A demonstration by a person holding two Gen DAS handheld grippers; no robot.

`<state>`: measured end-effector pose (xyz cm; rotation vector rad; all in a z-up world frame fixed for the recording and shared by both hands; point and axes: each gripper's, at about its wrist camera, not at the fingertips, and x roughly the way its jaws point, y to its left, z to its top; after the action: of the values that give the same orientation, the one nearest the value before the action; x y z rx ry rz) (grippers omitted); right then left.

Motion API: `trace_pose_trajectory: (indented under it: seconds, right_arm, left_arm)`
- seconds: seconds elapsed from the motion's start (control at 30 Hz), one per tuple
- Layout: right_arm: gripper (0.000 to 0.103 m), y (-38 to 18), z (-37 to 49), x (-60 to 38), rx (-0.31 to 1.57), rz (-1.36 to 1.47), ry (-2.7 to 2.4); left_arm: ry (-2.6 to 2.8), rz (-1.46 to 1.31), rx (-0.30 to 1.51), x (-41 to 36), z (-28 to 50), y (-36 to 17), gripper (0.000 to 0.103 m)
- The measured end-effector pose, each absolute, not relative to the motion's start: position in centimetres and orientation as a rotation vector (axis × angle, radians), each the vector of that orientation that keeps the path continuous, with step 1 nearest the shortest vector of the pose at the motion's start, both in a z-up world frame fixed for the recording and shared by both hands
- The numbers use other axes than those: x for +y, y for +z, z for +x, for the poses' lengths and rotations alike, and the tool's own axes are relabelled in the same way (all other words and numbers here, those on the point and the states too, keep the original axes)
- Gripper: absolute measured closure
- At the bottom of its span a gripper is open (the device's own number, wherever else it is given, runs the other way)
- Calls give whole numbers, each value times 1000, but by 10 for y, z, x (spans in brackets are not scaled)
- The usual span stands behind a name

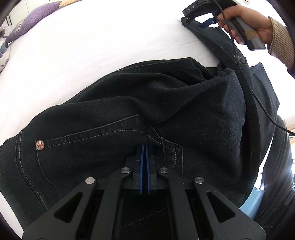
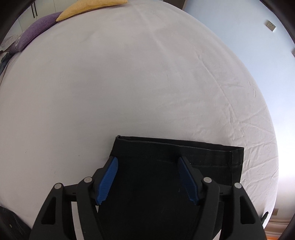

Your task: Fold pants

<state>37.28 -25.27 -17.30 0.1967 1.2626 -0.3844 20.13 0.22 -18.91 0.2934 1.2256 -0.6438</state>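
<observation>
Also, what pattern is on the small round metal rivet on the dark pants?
A faded red-and-white Union Jack style cross on the rivet, clearest in the left wrist view.

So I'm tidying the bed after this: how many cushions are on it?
2, both at the far left corner: a purple cushion and a yellow cushion beside it. More may lie out of view.

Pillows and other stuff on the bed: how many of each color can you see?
Purple pillow: 1
Yellow pillow: 1
Black pants: 1
White bed sheet: 1
Total: 4
</observation>
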Motion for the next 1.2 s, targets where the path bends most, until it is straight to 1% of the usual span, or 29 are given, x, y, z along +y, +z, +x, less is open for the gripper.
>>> trace_pose_trajectory:
  seconds: [0.07, 0.1, 0.17, 0.23, 0.53, 0.63, 0.7, 0.73, 0.77, 0.9, 0.97, 1.03, 1.13, 1.2]
  right_arm:
    - [53, -170, 374, -254, 1264, 219, -351]
    - [58, -168, 374, -254, 1266, 224, -339]
    - [84, -165, 373, -256, 1260, 235, -318]
    - [98, -161, 370, -261, 1251, 247, -319]
    - [99, -127, 319, -309, 1109, 396, -274]
    - [97, -127, 321, -295, 1176, 379, -212]
    - [77, -131, 326, -289, 1238, 390, -195]
    - [51, -135, 328, -285, 1264, 397, -197]
    - [35, -139, 330, -283, 1275, 406, -199]
    - [35, -144, 346, -268, 1313, 378, -233]
    - [35, -155, 354, -267, 1356, 336, -275]
    - [35, -168, 357, -274, 1399, 366, -315]
    - [33, -175, 359, -280, 1398, 408, -322]
    - [35, -175, 363, -278, 1406, 374, -309]
  left_arm:
    - [-643, 291, 1225, 3, 200, -187, 101]
    - [-642, 291, 1223, 9, 199, -185, 101]
    - [-639, 292, 1220, 9, 197, -185, 101]
    - [-637, 293, 1217, 9, 195, -185, 101]
    - [-626, 308, 1219, 6, 194, -185, 101]
    - [-620, 316, 1216, 4, 194, -184, 101]
    - [-618, 316, 1216, 3, 194, -184, 101]
    - [-618, 316, 1215, 3, 194, -184, 101]
    - [-619, 316, 1214, 3, 193, -183, 101]
    - [-624, 304, 1209, 6, 193, -184, 101]
    - [-630, 294, 1208, 8, 193, -184, 101]
    - [-635, 288, 1205, 10, 193, -184, 101]
    - [-642, 281, 1198, 13, 193, -184, 101]
    - [-646, 277, 1196, 14, 193, -184, 101]
